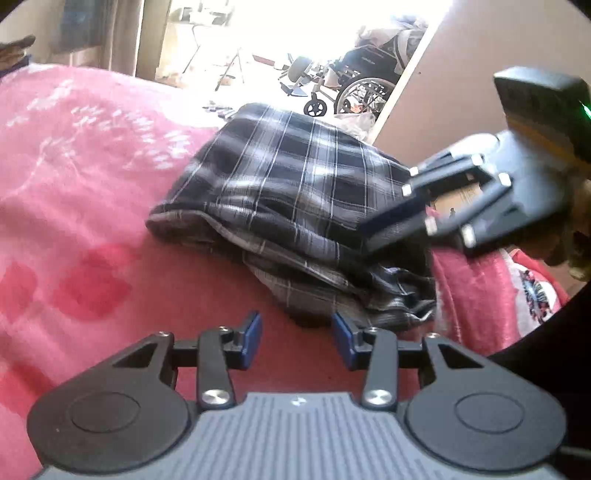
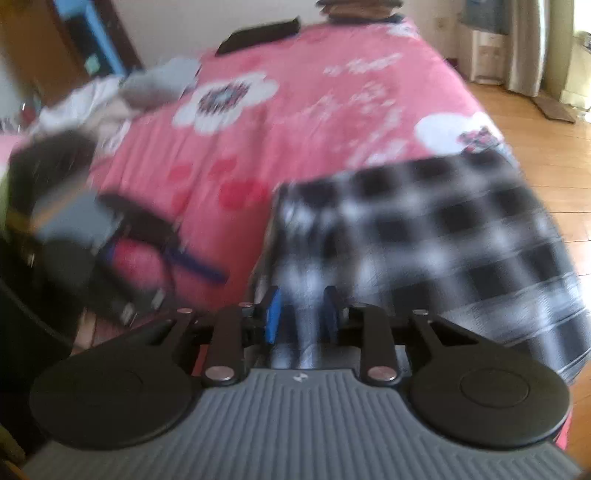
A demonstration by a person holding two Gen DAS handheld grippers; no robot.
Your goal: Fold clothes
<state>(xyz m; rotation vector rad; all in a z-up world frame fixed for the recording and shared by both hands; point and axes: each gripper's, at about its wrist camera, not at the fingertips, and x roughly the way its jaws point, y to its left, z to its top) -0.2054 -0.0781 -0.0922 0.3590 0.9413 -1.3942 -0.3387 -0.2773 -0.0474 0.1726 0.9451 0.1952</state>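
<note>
A black-and-white plaid garment (image 1: 295, 206) lies folded in a thick bundle on the pink floral blanket (image 1: 74, 184). My left gripper (image 1: 297, 341) is open and empty, just short of the bundle's near edge. My right gripper (image 1: 369, 236) reaches onto the bundle from the right. In the blurred right wrist view, the right gripper (image 2: 301, 314) has its blue pads (image 2: 273, 314) apart with plaid cloth (image 2: 424, 240) between them. The left gripper (image 2: 195, 266) shows at the left there.
The bed's edge drops to a wooden floor (image 2: 554, 155) on the right. A pile of clothes (image 2: 110, 103) lies at the bed's far left. A wheelchair (image 1: 354, 88) stands in the bright doorway beyond the bed. A dark flat object (image 2: 258, 35) lies at the far end.
</note>
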